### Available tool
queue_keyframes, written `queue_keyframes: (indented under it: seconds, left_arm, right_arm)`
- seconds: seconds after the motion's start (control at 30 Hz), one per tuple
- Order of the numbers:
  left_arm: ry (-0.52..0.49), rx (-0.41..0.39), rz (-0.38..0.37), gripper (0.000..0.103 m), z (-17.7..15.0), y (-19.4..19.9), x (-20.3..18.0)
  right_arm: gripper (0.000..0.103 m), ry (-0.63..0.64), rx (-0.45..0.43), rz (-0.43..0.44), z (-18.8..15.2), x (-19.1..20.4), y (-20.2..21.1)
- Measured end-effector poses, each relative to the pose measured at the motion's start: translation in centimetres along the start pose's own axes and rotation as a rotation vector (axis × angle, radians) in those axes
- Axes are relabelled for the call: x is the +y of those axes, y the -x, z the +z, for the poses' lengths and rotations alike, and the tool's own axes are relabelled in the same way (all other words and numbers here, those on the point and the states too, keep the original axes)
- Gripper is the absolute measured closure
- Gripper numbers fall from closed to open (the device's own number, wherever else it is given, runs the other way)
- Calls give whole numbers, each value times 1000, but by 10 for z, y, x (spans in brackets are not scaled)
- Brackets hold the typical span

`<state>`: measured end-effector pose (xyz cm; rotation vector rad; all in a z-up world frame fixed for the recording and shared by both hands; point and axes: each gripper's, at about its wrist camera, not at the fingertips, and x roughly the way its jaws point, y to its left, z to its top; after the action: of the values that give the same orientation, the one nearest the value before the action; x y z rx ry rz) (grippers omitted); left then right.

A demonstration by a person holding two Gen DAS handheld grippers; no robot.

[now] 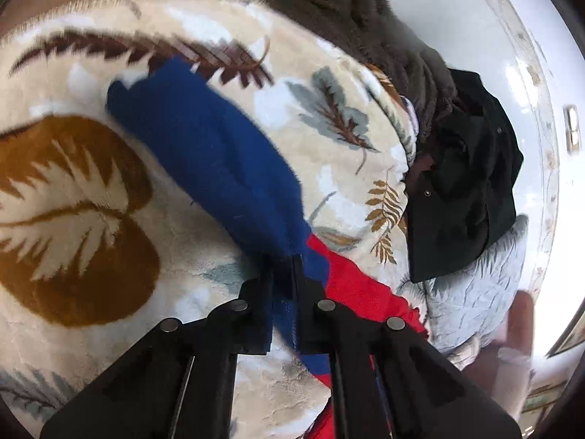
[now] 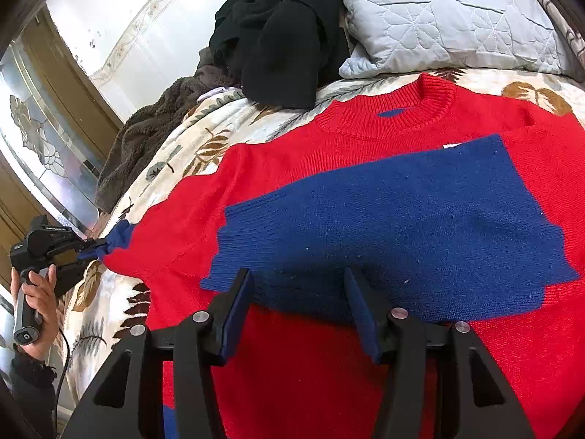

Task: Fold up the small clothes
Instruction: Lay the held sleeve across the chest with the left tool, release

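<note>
A red sweater (image 2: 292, 168) with blue sleeve ends lies flat on the leaf-patterned blanket (image 2: 175, 150). One blue sleeve (image 2: 420, 226) is folded across its chest. My right gripper (image 2: 296, 292) is open and empty, just above the folded sleeve's cuff. My left gripper (image 1: 283, 274) is shut on the other sleeve's blue cuff (image 1: 204, 153) and holds it stretched out sideways; in the right wrist view it (image 2: 98, 250) pinches the cuff (image 2: 119, 239) at the sweater's left side.
A black garment (image 2: 281, 29) and a grey quilted pillow (image 2: 446, 14) lie beyond the sweater's collar. A brown fleece throw (image 2: 146, 139) lies at the blanket's edge by the white headboard (image 1: 457, 18). A hand (image 2: 33, 296) holds the left gripper's handle.
</note>
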<state>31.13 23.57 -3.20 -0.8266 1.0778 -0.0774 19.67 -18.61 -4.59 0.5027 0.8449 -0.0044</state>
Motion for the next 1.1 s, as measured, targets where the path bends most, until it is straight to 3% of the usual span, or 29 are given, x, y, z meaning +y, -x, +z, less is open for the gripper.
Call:
queue_keyframes:
  seconds: [0.23, 0.47, 0.77, 0.87, 1.1]
  left_arm:
    - [-172, -62, -11, 98, -22, 39, -53]
    - [-297, -70, -56, 98, -54, 63, -108]
    - [-441, -22, -71, 98, -116, 58, -174]
    - [-484, 6, -69, 98, -140, 48, -195]
    - [-531, 95, -51, 98, -186, 16, -225]
  right_arm:
    - [49, 21, 2, -57, 3, 3, 18]
    - [49, -54, -78, -143, 7, -44, 73]
    - [41, -79, -118, -283, -20, -102, 119]
    - [40, -128, -71, -273, -36, -122, 112]
    - [32, -135, -106, -206, -43, -127, 117]
